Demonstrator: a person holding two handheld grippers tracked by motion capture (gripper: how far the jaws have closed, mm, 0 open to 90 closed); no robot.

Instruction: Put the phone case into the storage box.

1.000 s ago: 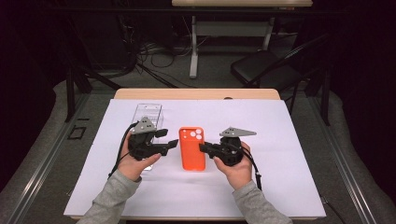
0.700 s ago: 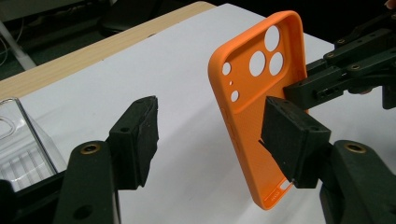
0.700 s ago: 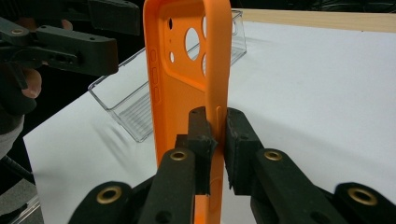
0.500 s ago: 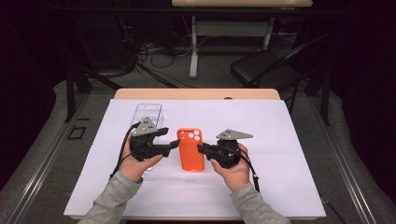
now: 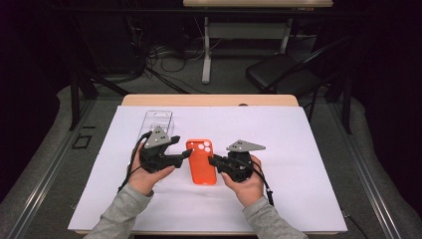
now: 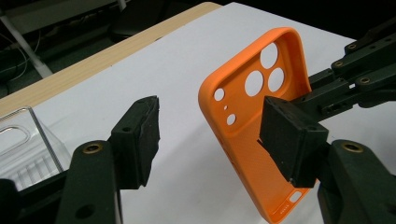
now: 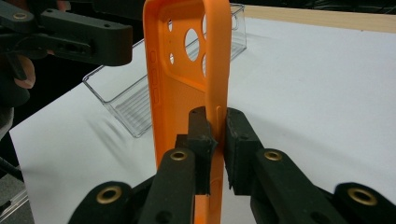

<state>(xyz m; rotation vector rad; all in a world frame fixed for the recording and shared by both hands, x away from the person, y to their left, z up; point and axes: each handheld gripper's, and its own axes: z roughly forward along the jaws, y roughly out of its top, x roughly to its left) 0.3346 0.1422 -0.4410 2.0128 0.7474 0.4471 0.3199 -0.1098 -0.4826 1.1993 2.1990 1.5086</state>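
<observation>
An orange phone case is in the middle of the white sheet, between both grippers. My right gripper is shut on the case's right long edge; its jaws pinch the thin side wall of the orange case. My left gripper is open at the case's left edge. In the left gripper view the orange case is tilted, inner side facing me, and its near edge sits between my open left gripper jaws. The right gripper holds it from behind.
A clear plastic tray lies on the white sheet just behind my left hand, and the clear tray stands behind the case. The wooden table edge runs along the back. A chair and cables are on the floor beyond.
My left gripper has moved right, closing in on the case's left edge. The right gripper and the case have hardly moved.
</observation>
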